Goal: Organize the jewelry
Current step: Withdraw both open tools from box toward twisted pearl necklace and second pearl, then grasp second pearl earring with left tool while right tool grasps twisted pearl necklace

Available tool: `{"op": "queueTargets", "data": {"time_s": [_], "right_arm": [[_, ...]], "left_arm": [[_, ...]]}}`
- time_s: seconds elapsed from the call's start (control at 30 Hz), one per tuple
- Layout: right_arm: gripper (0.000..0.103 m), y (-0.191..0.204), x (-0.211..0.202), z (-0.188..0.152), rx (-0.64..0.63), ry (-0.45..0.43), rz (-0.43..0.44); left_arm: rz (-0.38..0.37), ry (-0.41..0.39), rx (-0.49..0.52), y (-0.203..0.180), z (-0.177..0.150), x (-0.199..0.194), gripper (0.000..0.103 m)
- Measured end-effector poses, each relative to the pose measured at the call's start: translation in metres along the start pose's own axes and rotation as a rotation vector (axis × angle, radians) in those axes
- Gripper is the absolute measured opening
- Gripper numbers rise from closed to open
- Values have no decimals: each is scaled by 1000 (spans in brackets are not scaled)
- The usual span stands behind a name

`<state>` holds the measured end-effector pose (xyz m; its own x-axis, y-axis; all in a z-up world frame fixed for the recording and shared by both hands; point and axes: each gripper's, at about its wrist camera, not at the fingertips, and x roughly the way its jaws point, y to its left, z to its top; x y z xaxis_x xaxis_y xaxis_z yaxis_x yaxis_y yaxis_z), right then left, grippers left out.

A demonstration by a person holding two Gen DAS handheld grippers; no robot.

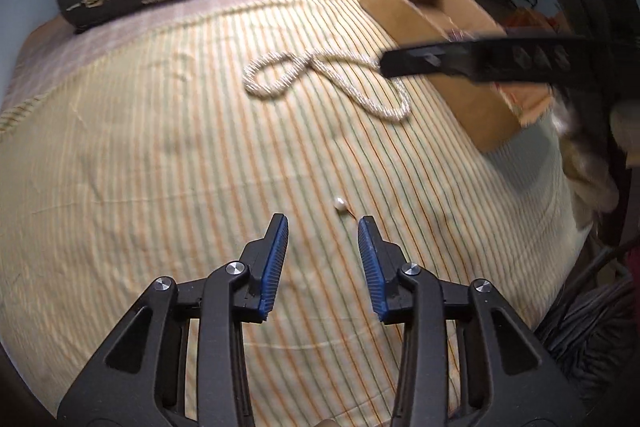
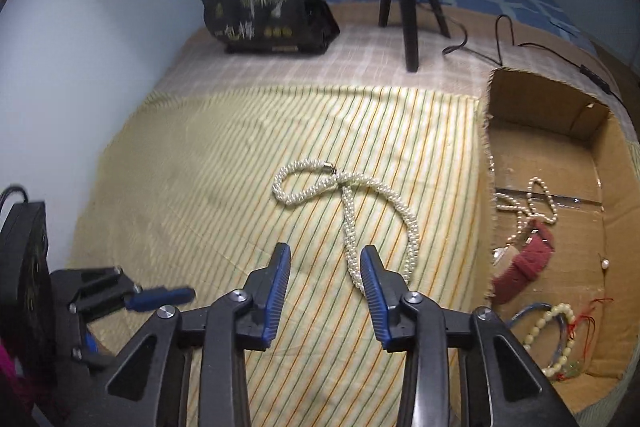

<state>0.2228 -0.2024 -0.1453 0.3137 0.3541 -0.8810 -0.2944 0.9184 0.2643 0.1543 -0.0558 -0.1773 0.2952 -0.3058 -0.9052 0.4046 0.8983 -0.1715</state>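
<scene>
Over striped cloth (image 2: pixel 200 163) w/ bare room toward wall: left gripper (image 1: pixel 323 225) part-open, empty, just short of loose pearl (image 1: pixel 339 203); right gripper (image 2: pixel 325 255) part-open, empty, by pearl rope necklace (image 2: pixel 348 199) lying left of cardboard box (image 2: pixel 556 95), contents (red strap, bead bracelets) seen only in right view.

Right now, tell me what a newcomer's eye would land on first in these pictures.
First, the thick pearl rope necklace looped on the striped cloth, just ahead of the right gripper, whose jaws stand apart with nothing between them. Next, the cardboard box at the cloth's right edge, holding a red strap and bead bracelets. A lone pearl piece lies ahead of the open left gripper.
</scene>
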Motion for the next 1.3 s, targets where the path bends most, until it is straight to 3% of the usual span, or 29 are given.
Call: {"op": "queueTargets", "data": {"time_s": [0.27, 0.4, 0.7, 0.97, 1.2, 1.3], "right_arm": [[31, -3, 20, 3, -9, 33, -41], [28, -4, 25, 4, -8, 45, -41], [22, -2, 37, 5, -6, 65, -27], [22, -4, 51, 6, -1, 90, -56], [18, -5, 67, 2, -29, 124, -109], [8, -2, 67, 1, -50, 116, -128]], "left_arm": [[8, 25, 23, -12, 4, 19, 36], [12, 33, 17, -12, 8, 27, 31], [8, 44, 4, -11, 10, 39, 30], [11, 44, -4, -8, 12, 43, 26], [31, 44, 11, -9, 14, 49, 14], [47, 42, 23, -11, 13, 51, 10]]}}
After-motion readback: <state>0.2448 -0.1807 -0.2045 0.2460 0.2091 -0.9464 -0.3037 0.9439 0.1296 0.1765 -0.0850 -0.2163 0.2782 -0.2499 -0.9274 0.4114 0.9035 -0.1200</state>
